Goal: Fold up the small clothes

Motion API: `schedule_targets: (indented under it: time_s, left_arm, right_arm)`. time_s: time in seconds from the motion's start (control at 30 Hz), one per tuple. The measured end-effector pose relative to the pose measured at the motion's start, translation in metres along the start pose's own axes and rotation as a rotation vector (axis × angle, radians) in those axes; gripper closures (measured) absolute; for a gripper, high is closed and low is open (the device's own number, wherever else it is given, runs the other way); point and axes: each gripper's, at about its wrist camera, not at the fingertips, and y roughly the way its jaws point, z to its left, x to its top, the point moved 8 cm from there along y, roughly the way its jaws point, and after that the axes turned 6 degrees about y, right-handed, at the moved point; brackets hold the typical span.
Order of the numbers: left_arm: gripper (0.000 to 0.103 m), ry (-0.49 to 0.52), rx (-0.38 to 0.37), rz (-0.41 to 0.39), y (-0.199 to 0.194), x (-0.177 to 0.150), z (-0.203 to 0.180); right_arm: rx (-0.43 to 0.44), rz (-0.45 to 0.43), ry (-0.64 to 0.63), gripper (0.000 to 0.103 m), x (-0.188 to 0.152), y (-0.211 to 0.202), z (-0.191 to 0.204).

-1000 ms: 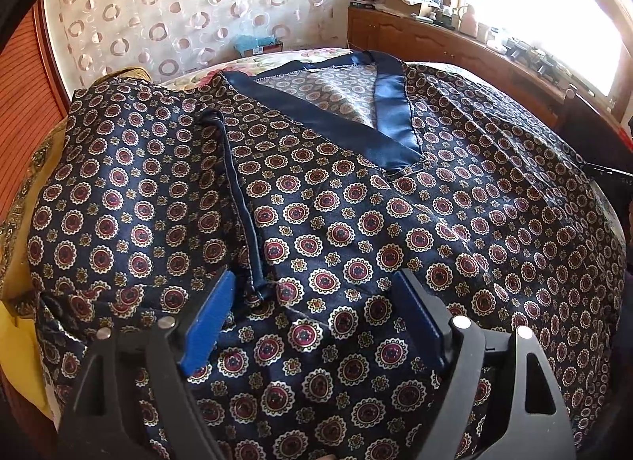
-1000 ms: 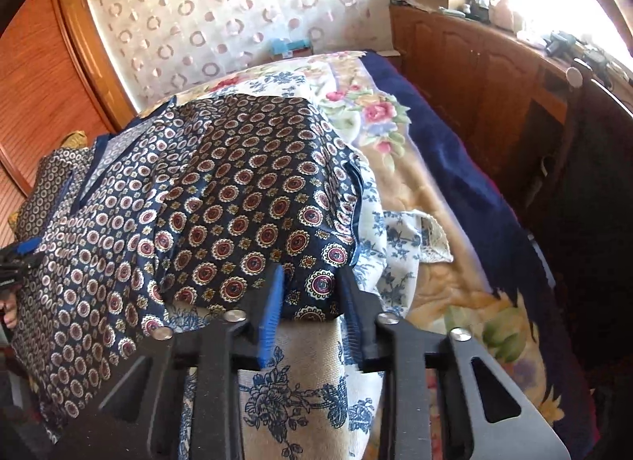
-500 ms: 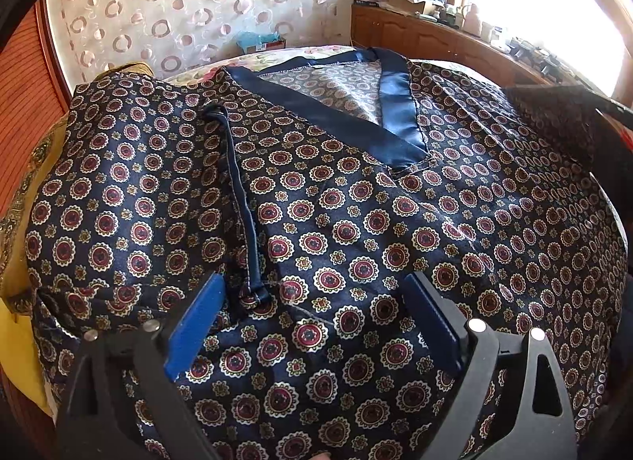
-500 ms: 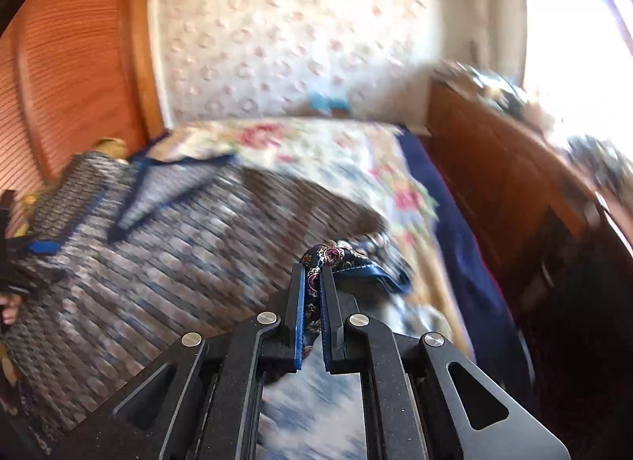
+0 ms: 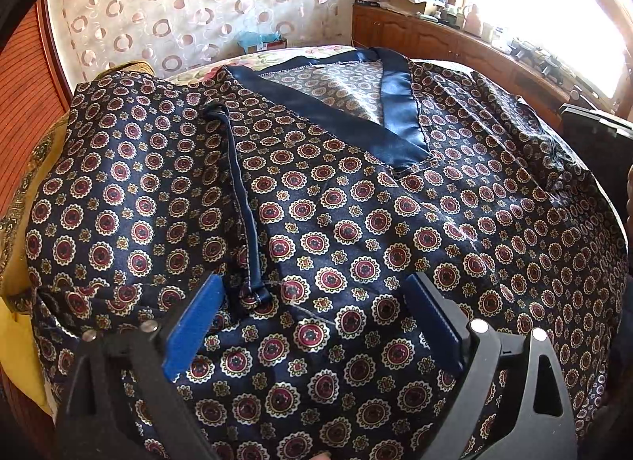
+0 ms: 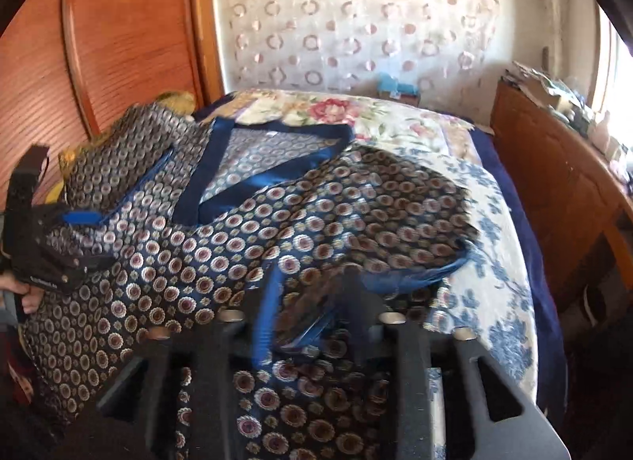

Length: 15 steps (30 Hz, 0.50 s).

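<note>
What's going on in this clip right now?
A person with a gripper in each hand is folding a patterned satin top spread on a bed. The right gripper is over the top's right sleeve, now folded across the body; its jaws are opening, sleeve cloth between them. The left gripper hovers wide open over the left side, holding nothing, by the folded-in left sleeve.

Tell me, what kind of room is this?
Most likely a bedroom. A patterned shirt is spread over a bed with a flowery bedspread, beside a wooden wardrobe door and a long wooden cabinet under a sunny window.
</note>
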Motion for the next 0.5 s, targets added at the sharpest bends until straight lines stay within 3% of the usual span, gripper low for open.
schedule_targets:
  time_s: [0.2,0.43,0.5]
  left_arm:
    - [0.009,-0.001,0.001,0.0,0.0,0.0,0.0]
    - [0.008,-0.001,0.001,0.0,0.001,0.0,0.0]
    - [0.008,0.001,-0.001,-0.001,0.001,0.0,0.0]
  right_arm:
    - [-0.079,0.002,0.06,0.062,0.009,-0.009,-0.05]
    - [-0.104,0.119,0.158,0.062,-0.005,0.035,-0.084]
    - [-0.118,0.129,0.173,0.068,-0.002,0.046,-0.091]
